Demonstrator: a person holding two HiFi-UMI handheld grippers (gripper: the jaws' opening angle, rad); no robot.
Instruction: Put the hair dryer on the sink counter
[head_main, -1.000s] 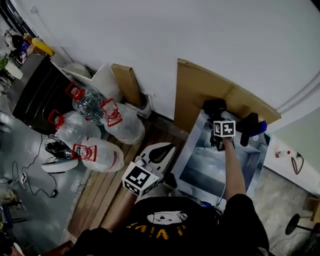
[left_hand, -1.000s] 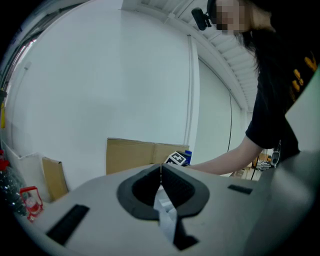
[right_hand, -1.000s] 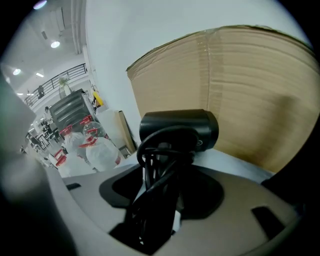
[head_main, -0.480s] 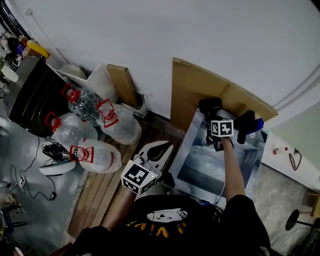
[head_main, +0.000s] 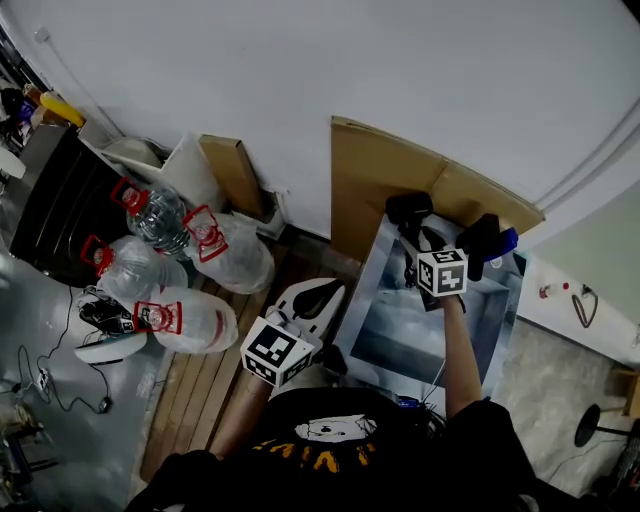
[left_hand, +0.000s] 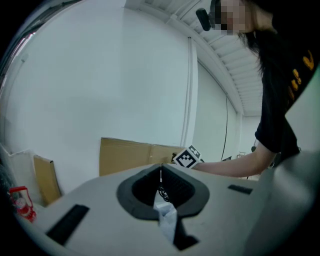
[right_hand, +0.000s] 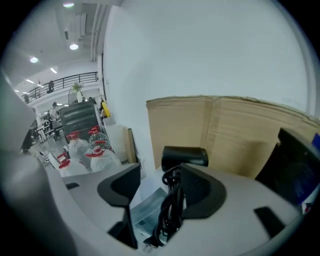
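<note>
Right gripper (right_hand: 159, 186) above the sink counter (head_main: 400, 325), jaws standing wide apart and pressing on nothing, having just eased slightly closer after spreading to their widest. Black hair dryer (right_hand: 185, 156) resting at the far end of the counter, up against a sheet of brown cardboard (head_main: 385, 170) propped on the white wall (head_main: 350, 60). Bundled black cord (right_hand: 169, 215) trailing nearward from the dryer, seen in the gap between the open jaws and close beside the right-hand pad; contact there impossible to judge. Just right of the dryer, a second black item with a blue part (head_main: 490, 245), at the counter's far right corner. Left gripper (left_hand: 160, 172) to the near left of the sink, over brown floor planks (head_main: 205, 385), jaws closed tip to tip. Farther left, clear water jugs with red handles (head_main: 190, 318) clustered beside a black cabinet (head_main: 60, 200). Person's bare right forearm (head_main: 458, 345) stretched along the counter, behind the right gripper's marker cube (head_main: 442, 272).
</note>
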